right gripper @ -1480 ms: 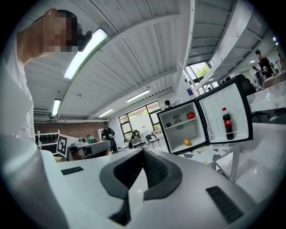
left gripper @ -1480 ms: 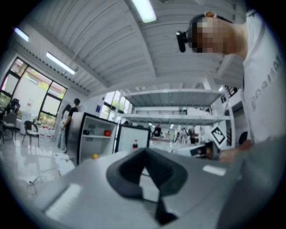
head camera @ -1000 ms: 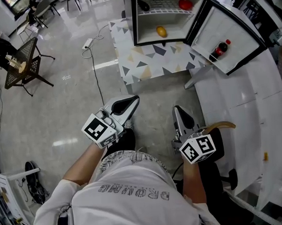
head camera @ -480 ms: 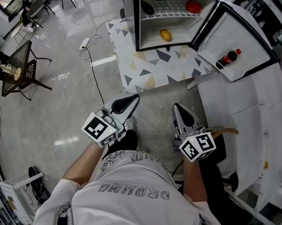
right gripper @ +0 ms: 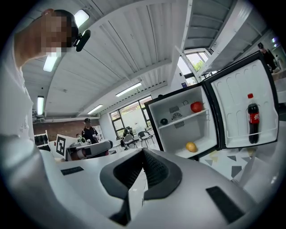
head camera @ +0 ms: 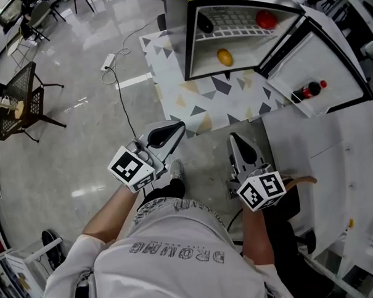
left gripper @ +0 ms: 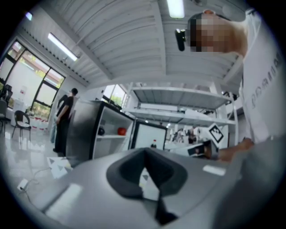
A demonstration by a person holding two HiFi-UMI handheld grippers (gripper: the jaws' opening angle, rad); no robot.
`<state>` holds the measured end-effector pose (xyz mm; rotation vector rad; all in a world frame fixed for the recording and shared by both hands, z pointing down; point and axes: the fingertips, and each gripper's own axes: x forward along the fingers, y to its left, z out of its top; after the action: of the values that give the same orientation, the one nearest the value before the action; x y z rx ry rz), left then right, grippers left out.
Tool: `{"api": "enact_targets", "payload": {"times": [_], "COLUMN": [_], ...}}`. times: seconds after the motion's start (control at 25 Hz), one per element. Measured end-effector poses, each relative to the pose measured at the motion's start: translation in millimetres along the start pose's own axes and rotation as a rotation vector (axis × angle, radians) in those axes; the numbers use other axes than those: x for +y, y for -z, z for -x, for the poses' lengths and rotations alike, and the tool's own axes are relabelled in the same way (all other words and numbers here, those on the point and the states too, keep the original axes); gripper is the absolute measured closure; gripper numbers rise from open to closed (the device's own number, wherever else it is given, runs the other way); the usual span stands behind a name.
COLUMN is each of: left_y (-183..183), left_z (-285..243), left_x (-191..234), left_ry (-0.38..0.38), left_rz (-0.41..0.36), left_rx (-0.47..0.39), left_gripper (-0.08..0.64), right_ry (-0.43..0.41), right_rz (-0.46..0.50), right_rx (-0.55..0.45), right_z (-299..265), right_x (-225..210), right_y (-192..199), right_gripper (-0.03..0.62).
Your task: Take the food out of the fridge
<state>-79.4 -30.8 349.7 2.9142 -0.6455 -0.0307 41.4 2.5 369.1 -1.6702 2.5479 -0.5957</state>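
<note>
The small fridge [head camera: 191, 37] stands open ahead on the floor. Inside it, a red round fruit [head camera: 266, 19] and a dark object [head camera: 204, 24] sit on the wire shelf, with a yellow fruit [head camera: 225, 57] on the bottom. A cola bottle [head camera: 308, 91] stands in the open door's rack. My left gripper [head camera: 179, 127] and right gripper [head camera: 233, 140] are side by side, well short of the fridge, both shut and empty. The right gripper view shows the red fruit [right gripper: 196, 107], yellow fruit [right gripper: 191, 146] and bottle [right gripper: 253, 118]. The left gripper view shows the fridge [left gripper: 105, 134] far off.
A triangle-patterned mat [head camera: 197, 101] lies in front of the fridge. A white curved counter [head camera: 335, 151] runs along the right. A power strip and cable [head camera: 106, 61] lie on the floor at the left, near a black chair [head camera: 24, 97]. A person [left gripper: 65, 120] stands beside the fridge.
The fridge and mat have slid lower and nearer in the head view as I walk toward them. Both grippers keep their pose and stay shut.
</note>
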Motion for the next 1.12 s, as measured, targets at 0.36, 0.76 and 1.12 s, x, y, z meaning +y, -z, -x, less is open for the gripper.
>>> {"api": "enact_targets", "payload": {"times": [0.36,0.76,1.12], "left_y": [-15,-14,-3], "left_z": [-9,-28,-57], "left_x": [46,72,90], "left_ry": [0.04,0.059,0.046], "left_rz": [-0.018,-0.012,0.004], "left_rx": [0.002,0.018,0.047], "left_gripper": [0.553,0.552,0.554], "right_ry": [0.053,0.084,0.094], "right_rz": [-0.015,-0.011,0.009], "right_rx": [-0.025,-0.049,-0.042], "right_z": [-44,-73,-101], "right_x": [-9,-28,-69], "right_y": [-16,-30,-37], "right_gripper": [0.591,0.591,0.591]}}
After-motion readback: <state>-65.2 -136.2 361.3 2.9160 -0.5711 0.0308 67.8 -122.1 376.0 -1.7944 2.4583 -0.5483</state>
